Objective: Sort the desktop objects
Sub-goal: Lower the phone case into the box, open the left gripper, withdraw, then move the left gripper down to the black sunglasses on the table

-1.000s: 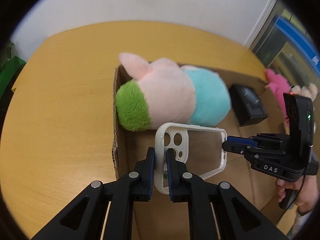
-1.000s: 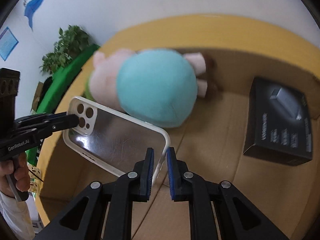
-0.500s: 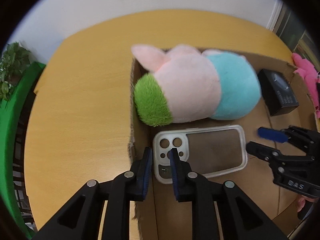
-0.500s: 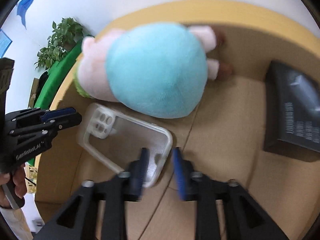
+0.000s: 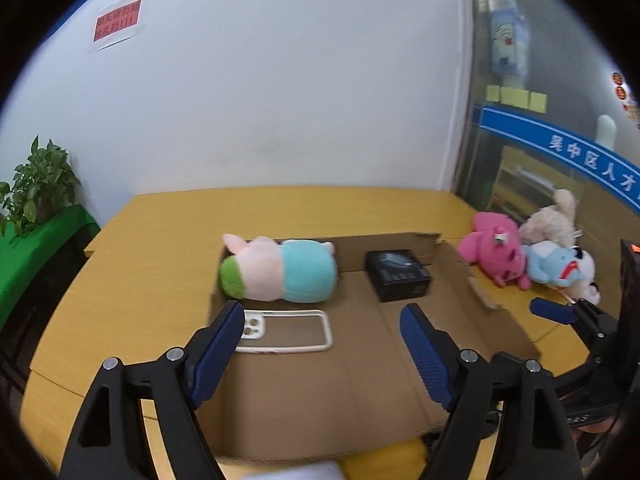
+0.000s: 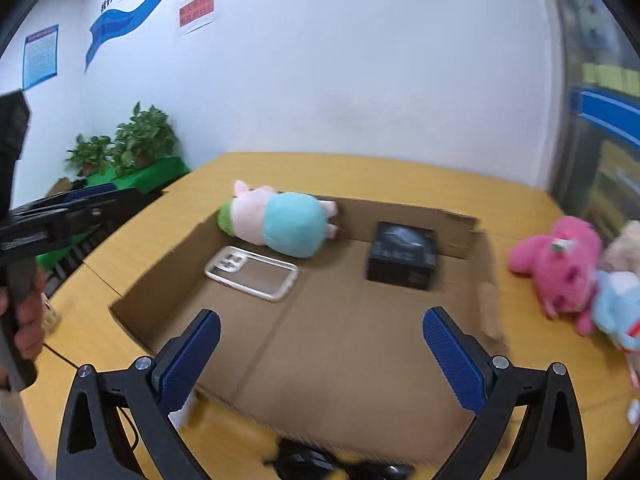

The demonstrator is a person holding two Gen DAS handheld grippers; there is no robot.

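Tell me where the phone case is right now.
The phone case lies flat on the floor of the cardboard box, at its left end in both views, just in front of the pig plush and left of the black box.

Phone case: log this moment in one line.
phone case: flat in cardboard box | left claw: open | right claw: open

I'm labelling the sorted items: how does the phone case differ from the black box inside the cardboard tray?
The phone case is clear with a white rim; the black box is opaque and dark. The phone case lies thin and flat, while the black box stands taller. The phone case sits beside the pig plush; the black box sits apart, nearer the tray's torn back wall. Both rest on the tray floor, ungripped.
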